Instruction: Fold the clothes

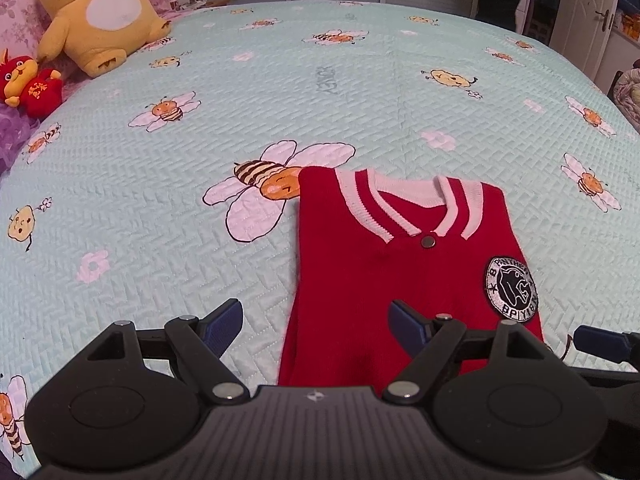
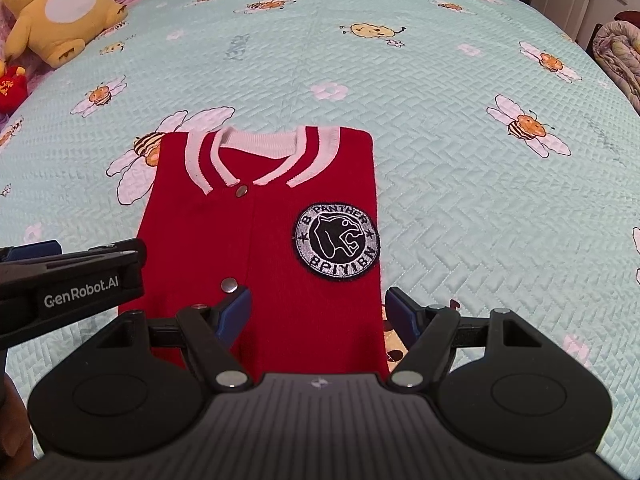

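A pale green bedspread (image 2: 440, 208) printed with bees carries a red knit jacket (image 2: 260, 248), folded narrow, lying flat near its front edge. White-striped collar, round panther patch (image 2: 337, 241), metal snaps. Left gripper (image 1: 316, 322) and right gripper (image 2: 318, 312) hover over the jacket's lower part, jaws spread, holding nothing.

The red jacket's (image 2: 264, 240) lower hem hides behind the right tool (image 2: 318, 312).

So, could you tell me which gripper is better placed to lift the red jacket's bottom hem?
Probably the right gripper: its open jaws straddle the red jacket. The left gripper is open too, but astride the jacket's left edge.
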Tool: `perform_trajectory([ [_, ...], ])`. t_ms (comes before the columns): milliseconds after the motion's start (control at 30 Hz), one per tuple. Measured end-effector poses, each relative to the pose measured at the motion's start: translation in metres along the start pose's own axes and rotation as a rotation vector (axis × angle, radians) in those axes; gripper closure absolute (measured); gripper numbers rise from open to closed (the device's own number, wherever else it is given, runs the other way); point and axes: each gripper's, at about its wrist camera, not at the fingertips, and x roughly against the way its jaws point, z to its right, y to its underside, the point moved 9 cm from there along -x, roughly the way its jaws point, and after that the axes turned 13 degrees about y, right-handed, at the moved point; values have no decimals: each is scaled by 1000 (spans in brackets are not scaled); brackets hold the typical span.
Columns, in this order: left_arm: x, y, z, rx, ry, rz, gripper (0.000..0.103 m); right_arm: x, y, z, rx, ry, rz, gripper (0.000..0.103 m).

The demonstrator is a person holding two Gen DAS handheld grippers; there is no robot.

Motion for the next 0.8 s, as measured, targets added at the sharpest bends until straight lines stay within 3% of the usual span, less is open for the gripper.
perform_trajectory([
  [800,1,6,4,-11,-6,-7,23,4,3,3,8,6,13,30],
])
